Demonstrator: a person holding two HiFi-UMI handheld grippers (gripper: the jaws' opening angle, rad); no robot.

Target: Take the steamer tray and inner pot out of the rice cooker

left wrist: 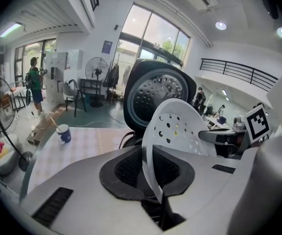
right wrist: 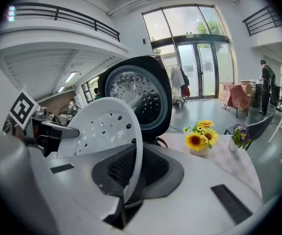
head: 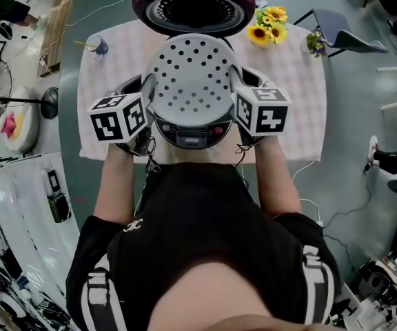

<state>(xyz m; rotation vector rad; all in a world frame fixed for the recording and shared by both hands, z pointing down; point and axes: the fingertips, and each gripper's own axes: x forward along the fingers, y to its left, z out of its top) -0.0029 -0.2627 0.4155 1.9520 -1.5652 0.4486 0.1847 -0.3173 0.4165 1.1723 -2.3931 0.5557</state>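
Observation:
The white perforated steamer tray (head: 191, 81) hangs tilted above the rice cooker (head: 193, 138), whose dark lid (head: 195, 5) stands open behind it. My left gripper (head: 145, 110) is shut on the tray's left rim and my right gripper (head: 238, 107) is shut on its right rim. In the left gripper view the tray's edge (left wrist: 153, 175) runs between the jaws, with the tray (left wrist: 177, 126) in front of the lid (left wrist: 158, 94). The right gripper view shows the same grip on the tray (right wrist: 106, 126). The tray hides the inner pot.
The cooker stands on a checked tablecloth (head: 302, 81). A blue cup (head: 96, 45) sits at the table's back left, sunflowers (head: 267, 25) and a small flower pot (head: 316, 43) at the back right. A chair (head: 343, 29) stands beyond the table, and a fan (head: 47, 102) at its left.

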